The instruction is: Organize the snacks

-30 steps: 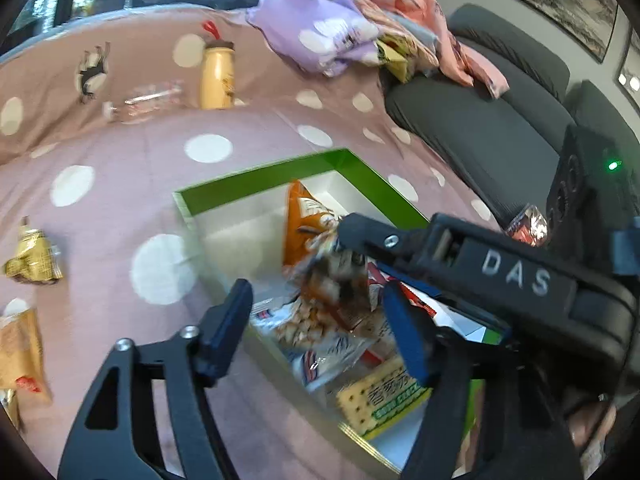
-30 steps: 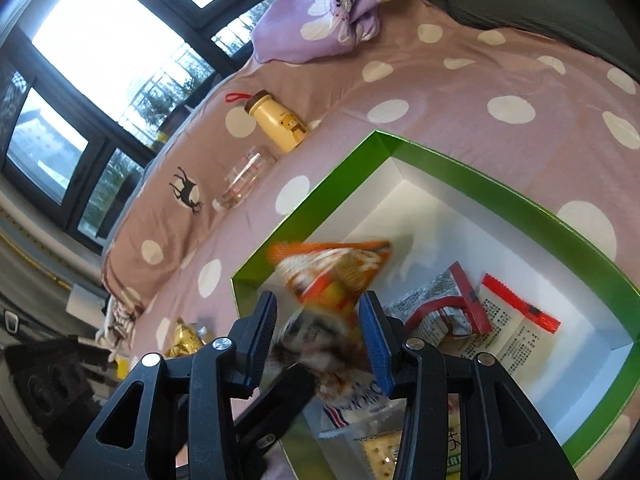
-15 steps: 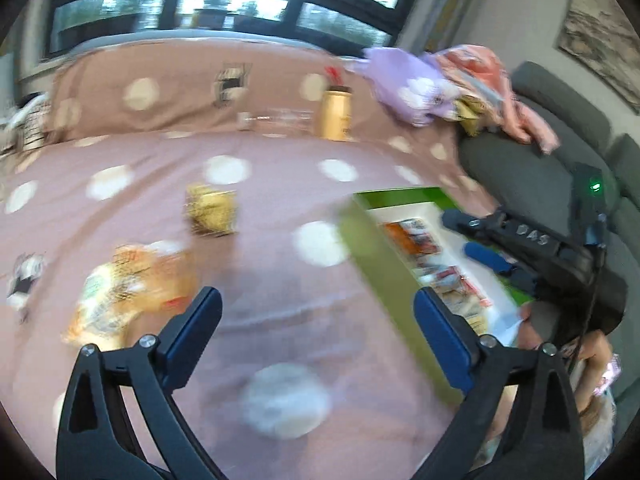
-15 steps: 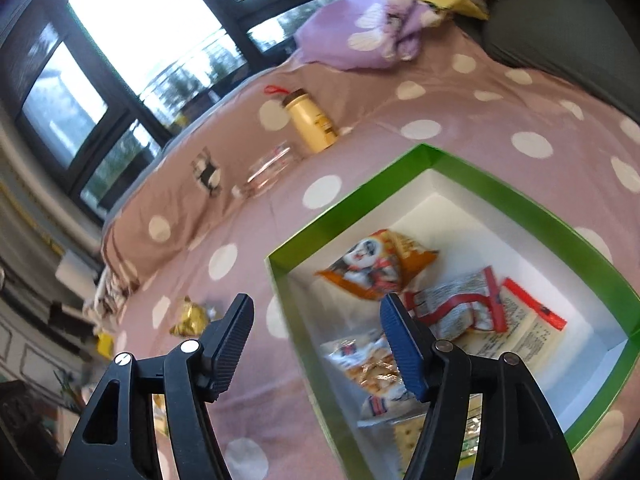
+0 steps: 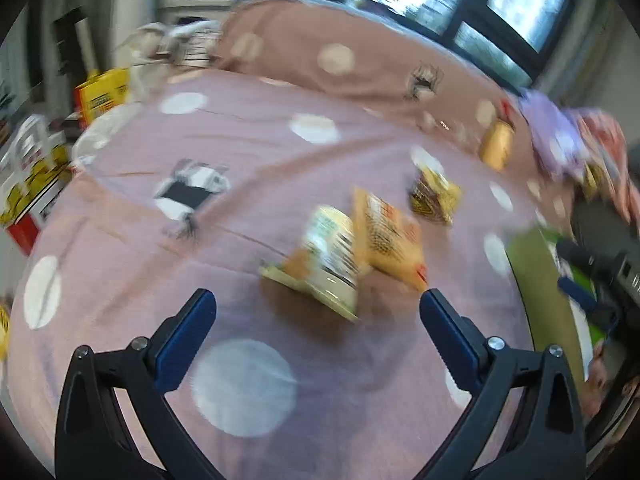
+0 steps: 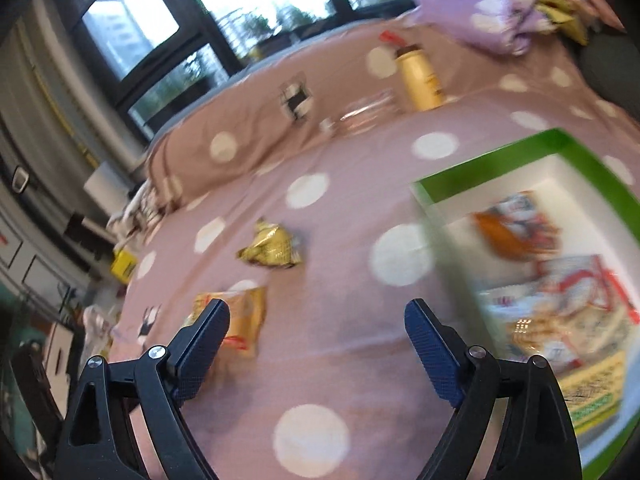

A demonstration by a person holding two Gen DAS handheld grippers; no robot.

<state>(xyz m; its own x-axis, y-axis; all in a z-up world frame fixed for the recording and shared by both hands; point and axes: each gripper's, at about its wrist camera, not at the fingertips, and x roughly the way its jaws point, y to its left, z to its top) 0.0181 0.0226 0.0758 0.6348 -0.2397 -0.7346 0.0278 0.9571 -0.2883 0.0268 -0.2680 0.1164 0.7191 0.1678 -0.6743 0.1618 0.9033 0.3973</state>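
The green box (image 6: 500,160) on the polka-dot bed (image 6: 340,320) already held several snack packets (image 6: 516,232). Three lay outside it: a gold packet (image 6: 270,246) and two orange-yellow packets (image 5: 384,236) nearer the left hand-held gripper (image 5: 318,312). Both it and the right hand-held gripper (image 6: 316,322) had just been opening, released, nothing between the jaws.

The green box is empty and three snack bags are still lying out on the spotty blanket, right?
Not quite. The green box is not empty: the right wrist view shows several snack packets already inside it. The rest holds: three snack bags still lie out on the spotty blanket.
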